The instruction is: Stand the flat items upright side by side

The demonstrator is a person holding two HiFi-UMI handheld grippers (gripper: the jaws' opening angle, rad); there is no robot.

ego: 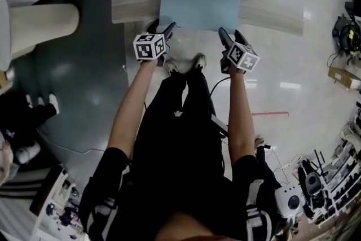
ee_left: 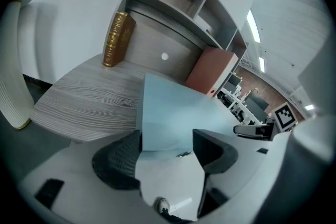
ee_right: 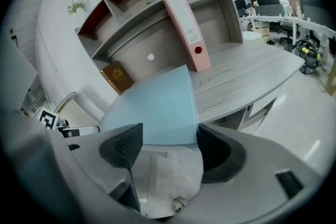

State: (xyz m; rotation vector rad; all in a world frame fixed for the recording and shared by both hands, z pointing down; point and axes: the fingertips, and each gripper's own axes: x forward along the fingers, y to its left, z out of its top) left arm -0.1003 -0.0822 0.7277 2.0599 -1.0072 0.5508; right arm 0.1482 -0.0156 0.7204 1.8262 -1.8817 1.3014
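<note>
Wood-grain desk [ego: 135, 3] is carrying everything, and the task is looking barely begun. Shelf unit [ee_right: 157, 2] is sitting along the desk's far side. Pale blue folder [ego: 200, 1], the biggest flat item, is lying flat mid-desk w/ its near edge overhanging, so it's needing standing up. Pink binder [ee_right: 185, 26] is leaning tilted against the shelf at far right. Brown book [ee_left: 116, 39] w/ gilt spine is standing far left, well apart from it, so nothing's side by side yet. L gripper [ee_left: 167, 136] & R gripper [ee_right: 169, 131] are hovering at the folder's near corners, jaws spread wide, pads not pressing, holding nothing. Folder's looking thin, plain, smooth, prob. floppy when lifted.
</note>
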